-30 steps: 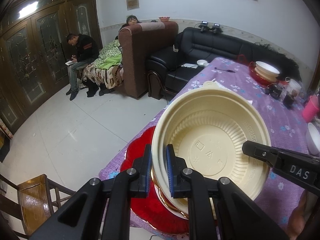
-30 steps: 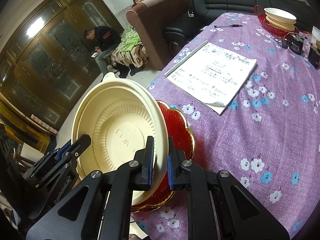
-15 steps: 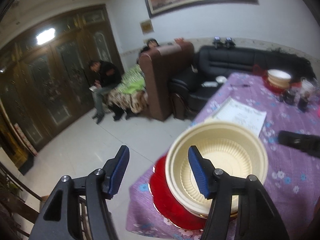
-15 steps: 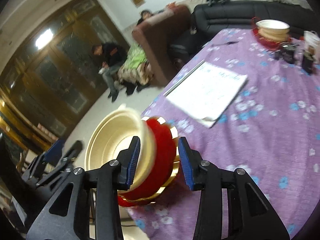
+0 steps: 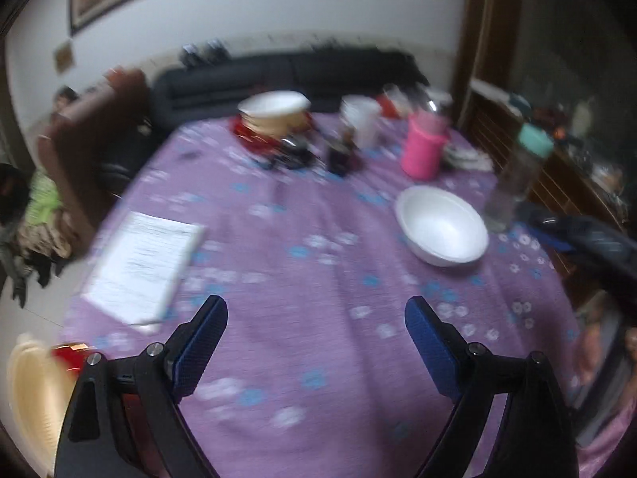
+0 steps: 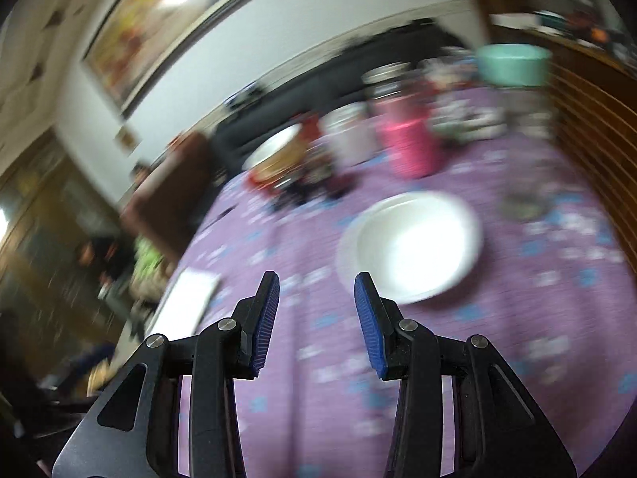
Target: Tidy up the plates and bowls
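Both black two-finger tongs w/ blue ribbed pads hang over a round table in a purple floral cloth (image 5: 318,358). Left gripper (image 5: 316,314) has its jaws opening, already spread wide, nothing btwn them. Right gripper (image 6: 316,283) stands partly spread, also empty; its dark body shows at the right edge of the left view.

At the near left table edge, in the left view's bottom corner, sits a cream ribbed plastic bowl (image 5: 28,390) on a red gold-rimmed plate (image 5: 65,354), both half cut off & blurred. A white sheet of paper w/ writing (image 5: 145,259) lies further in on the left. Ahead & right of the tongs, a white foam bowl (image 5: 442,229) (image 6: 412,245) rests upright on the cloth, just beyond the right pads. Beside it: a clear bottle w/ teal cap (image 5: 517,175). Mid-table: a pink plastic cup (image 5: 424,149), a white cup (image 5: 362,121), small dark items, too blurred to tell. At the far edge, another stack of white & cream bowls on a red plate (image 5: 274,113). Behind: black leather sofa (image 5: 278,75), framed picture on the wall (image 6: 159,20).
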Tool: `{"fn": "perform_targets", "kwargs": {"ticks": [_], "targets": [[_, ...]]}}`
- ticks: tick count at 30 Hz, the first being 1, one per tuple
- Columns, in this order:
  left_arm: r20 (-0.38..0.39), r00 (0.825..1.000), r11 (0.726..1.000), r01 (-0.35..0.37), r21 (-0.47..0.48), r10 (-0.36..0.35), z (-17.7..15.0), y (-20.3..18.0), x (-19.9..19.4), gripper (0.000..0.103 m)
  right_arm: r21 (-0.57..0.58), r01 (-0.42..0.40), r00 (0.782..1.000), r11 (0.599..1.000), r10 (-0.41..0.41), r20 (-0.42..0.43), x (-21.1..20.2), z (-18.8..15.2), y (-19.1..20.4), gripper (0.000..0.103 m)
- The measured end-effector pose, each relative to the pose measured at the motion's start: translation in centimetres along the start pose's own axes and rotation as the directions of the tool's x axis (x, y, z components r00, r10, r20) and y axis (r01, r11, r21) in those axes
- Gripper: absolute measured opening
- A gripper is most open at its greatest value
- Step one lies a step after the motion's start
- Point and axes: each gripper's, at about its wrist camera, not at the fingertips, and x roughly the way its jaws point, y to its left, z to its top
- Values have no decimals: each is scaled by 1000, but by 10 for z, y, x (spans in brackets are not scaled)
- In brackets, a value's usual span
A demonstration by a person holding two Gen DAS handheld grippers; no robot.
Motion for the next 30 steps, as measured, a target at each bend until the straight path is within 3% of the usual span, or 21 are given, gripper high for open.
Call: {"fn": "perform_targets", "kwargs": {"ticks": [5, 7, 11, 16, 24, 30], "targets": [[-41, 999, 1000, 4, -3, -4, 38, -38, 60, 91, 105, 17, 999, 994, -13, -31, 13, 27, -60, 39], [-52, 997, 999, -51, -15, 50, 49, -48, 80, 91, 134, 22, 998, 991, -14, -63, 32, 32, -70, 39], [-37, 995, 995, -91, -42, 89, 55, -57, 103, 91, 187, 23, 995, 982, -5, -96, 66, 35, -86, 39], [4, 990, 990, -138, -14, 138, 49, -64, 116, 91, 177, 63, 991, 982, -40, -129, 94, 28, -98, 39], [90, 983, 986, -165, 11, 163, 51, -75, 126, 91, 169, 73, 991, 983, -53, -120, 101, 25, -100, 39], [68, 988, 990, -139, 27, 137, 49, -78, 139, 91, 169, 87, 991, 982, -67, -119, 109, 22, -103, 39]]}}
